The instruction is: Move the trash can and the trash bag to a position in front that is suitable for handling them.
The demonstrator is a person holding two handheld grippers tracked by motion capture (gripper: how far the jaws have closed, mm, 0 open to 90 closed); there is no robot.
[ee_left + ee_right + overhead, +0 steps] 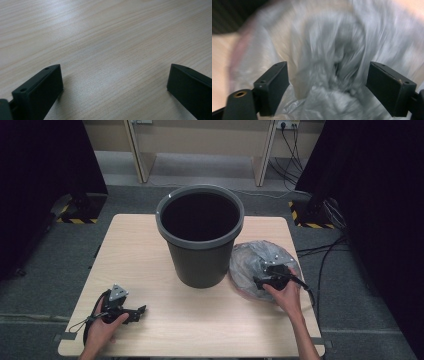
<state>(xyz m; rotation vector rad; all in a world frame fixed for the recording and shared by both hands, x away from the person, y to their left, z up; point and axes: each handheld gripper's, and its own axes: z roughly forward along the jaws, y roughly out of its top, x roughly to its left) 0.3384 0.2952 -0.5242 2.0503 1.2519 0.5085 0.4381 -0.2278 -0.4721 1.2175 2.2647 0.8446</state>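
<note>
We see the grey plastic bag point(332, 82) crumpled and blurred between the right gripper's point(328, 85) spread jaws; the high view places it on the table point(150, 265) just right of the dark bin point(200, 240). Our left gripper point(115, 85) gapes, unladen, over bare wood.

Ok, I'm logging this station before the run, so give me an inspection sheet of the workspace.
Surface: light wood table, bare at the left.
Job's things: grey bin upright mid-table; crumpled plastic bag beside it on the right.
Clutter: nothing seen.
Grippers: left gripper open, low over the table; right gripper open, jaws either side of the bag.
Cables: one trails from each gripper; more on the floor at right.
Surroundings: grey carpet, dark curtains, hazard-striped bases.
</note>
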